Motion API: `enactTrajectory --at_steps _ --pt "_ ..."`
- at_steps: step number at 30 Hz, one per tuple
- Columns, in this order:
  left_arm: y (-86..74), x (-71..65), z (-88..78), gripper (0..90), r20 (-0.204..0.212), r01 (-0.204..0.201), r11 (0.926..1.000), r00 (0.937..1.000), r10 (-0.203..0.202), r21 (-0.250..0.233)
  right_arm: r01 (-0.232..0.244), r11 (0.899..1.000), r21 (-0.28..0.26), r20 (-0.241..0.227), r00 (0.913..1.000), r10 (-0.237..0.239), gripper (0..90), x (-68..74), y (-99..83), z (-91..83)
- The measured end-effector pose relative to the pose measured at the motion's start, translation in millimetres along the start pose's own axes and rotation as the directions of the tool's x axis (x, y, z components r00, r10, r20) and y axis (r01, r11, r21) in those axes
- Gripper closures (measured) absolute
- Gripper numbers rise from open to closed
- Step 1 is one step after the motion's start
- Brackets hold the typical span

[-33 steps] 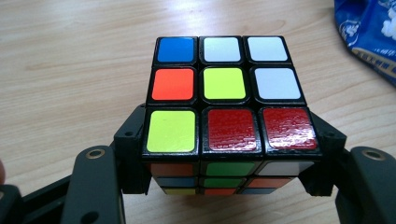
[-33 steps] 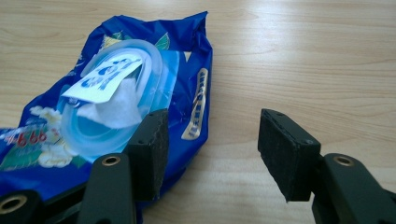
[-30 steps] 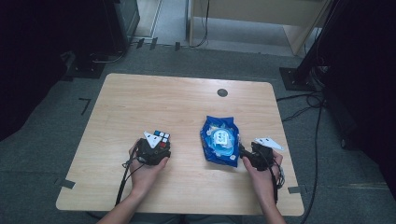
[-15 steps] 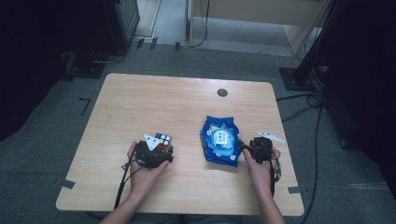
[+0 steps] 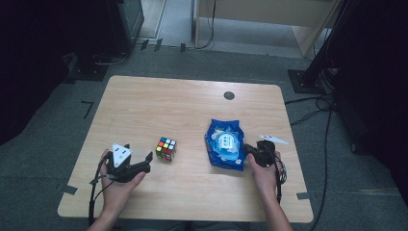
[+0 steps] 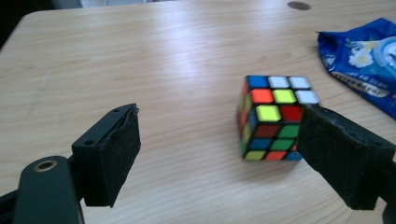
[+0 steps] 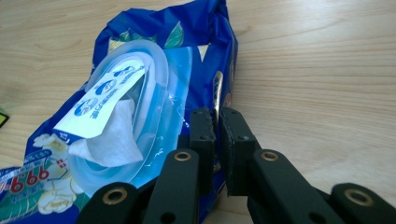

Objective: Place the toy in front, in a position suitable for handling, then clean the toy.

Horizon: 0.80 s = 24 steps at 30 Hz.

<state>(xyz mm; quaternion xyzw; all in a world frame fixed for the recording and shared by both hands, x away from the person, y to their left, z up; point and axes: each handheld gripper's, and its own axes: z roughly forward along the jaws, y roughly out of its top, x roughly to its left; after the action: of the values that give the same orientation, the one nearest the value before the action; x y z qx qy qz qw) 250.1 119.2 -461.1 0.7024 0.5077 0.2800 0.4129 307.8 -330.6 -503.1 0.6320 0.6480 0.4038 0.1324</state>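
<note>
Blue crinkled wipes pack point(image 5: 224, 149) at 3 o'clock on the counter point(image 5: 159, 106), clear lid, white wipe protruding, its edge pinched by right gripper point(image 7: 218, 140), left gripper point(image 6: 224, 154) spread beside multicoloured cube point(image 6: 273, 116).

Red digits "999", seen upside down, on the blue wipes pack point(image 7: 42, 186)

A Rubik's cube point(image 6: 273, 117) is patterned in blue, white, red, orange, green and yellow squares on black. A blue wet-wipes packet point(image 7: 140, 116) (printed with white flowers) is seen on a pale wood-grain table point(image 5: 159, 106). Black jaws are shown.
</note>
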Motion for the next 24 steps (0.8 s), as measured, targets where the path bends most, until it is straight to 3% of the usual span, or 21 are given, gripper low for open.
enactTrajectory --at_steps 4,6,8,12,16,18,19,24 --pt "-8.7 16.1 -5.5 14.0 -0.023 0.04 0.9992 0.999 -0.039 0.007 0.029 1.0 -0.001 -0.019 0.9994 -0.029 82.2 6.2 -0.3 3.3" --pt "-10.4 20.3 -6.0 14.1 -0.019 0.066 0.9977 0.9977 -0.065 0.015 0.033 0.999 -0.017 -0.014 0.9994 -0.033 68.0 8.8 0.4 4.3" --pt "-11.9 22.4 -6.4 14.1 -0.01 0.083 0.9964 0.9965 -0.083 0.018 0.039 0.999 -0.038 0.023 0.999 -0.038 53.3 11.6 1.5 3.1" --pt "-19.9 21.4 -4.0 14.0 -0.015 0.051 0.9981 0.9986 -0.051 0.035 0.069 0.995 -0.066 0.065 0.9958 -0.064 38.5 14.1 1.3 -9.1" --pt "-26.2 23.6 4.4 14.0 -0.017 0.062 0.9961 0.998 -0.061 0.064 0.085 0.993 -0.083 0.07 0.9944 -0.079 37.0 16.4 -0.8 -21.7" --pt "-28.5 26.2 7.7 14.1 -0.019 0.059 0.9956 0.9982 -0.057 0.073 0.081 0.991 -0.108 0.05 0.9958 -0.076 36.8 18.5 -2.6 -30.7" --pt "-30.1 27.9 9.4 14.2 -0.02 0.059 0.995 0.9981 -0.058 0.081 0.096 0.988 -0.124 0.039 0.995 -0.092 36.7 23.4 -3.4 -39.1" --pt "-35.5 32.3 14.6 14.3 -0.009 0.054 0.9923 0.9985 -0.053 0.111 0.137 0.981 -0.135 0.011 0.9906 -0.137 36.4 36.0 -5.0 -49.7"
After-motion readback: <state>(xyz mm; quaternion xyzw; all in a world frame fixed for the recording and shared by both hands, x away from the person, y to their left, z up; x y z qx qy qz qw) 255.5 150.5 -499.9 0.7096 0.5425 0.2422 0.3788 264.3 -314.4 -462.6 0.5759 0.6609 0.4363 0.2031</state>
